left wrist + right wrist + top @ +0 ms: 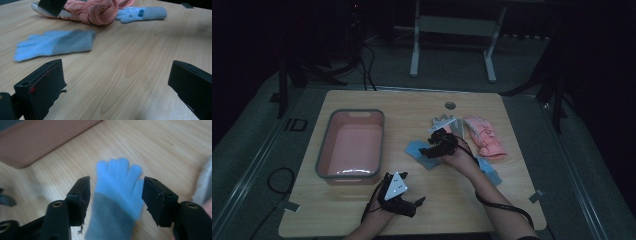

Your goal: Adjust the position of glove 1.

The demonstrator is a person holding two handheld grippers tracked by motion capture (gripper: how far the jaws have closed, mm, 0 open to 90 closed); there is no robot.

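Both tools (419, 201) (426, 150) wide open.

A light wooden counter (362, 220) is filling the middle of the frame. A pink bin with a grey rim (350, 145) is sitting at its centre left. A blue glove (418, 150) is lying flat just right of the bin, a pink glove (485, 136) is resting toward the upper right, and a second blue glove (490, 170) is lying below that one.

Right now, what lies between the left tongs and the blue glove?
Bare wooden table; the left gripper view shows nothing between the open left tongs and the blue glove.
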